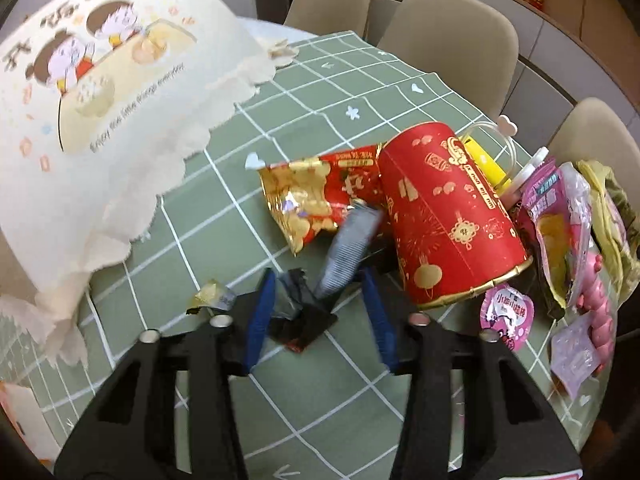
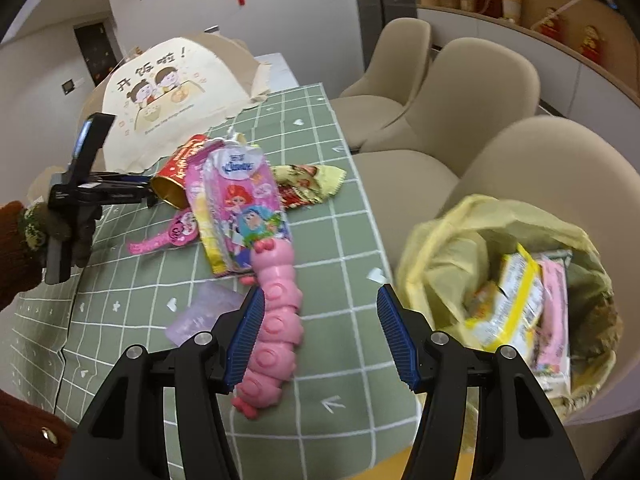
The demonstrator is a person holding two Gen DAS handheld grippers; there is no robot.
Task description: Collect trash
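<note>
Trash lies on the green checked tablecloth [image 1: 320,384]. My left gripper [image 1: 320,300] is open around a dark crumpled wrapper [image 1: 302,320] and a grey-blue wrapper [image 1: 350,252] that stands up between the fingers. Beyond lie a red-and-gold snack bag [image 1: 308,196] and a red paper cup [image 1: 448,212] on its side. My right gripper [image 2: 320,332] is open and empty over the table edge, its left finger beside a pink caterpillar-shaped plastic piece [image 2: 276,320]. A pink cartoon packet [image 2: 244,204] lies further on. A yellow-lined trash bin [image 2: 508,292] with wrappers inside stands at the right.
A cream mesh food cover [image 1: 104,108] with cartoon print stands at the table's left. Pink packets [image 1: 560,220] and a small pink lid [image 1: 508,316] lie right of the cup. A gold foil scrap [image 1: 210,296] lies by the left finger. Beige chairs [image 2: 472,92] line the far side.
</note>
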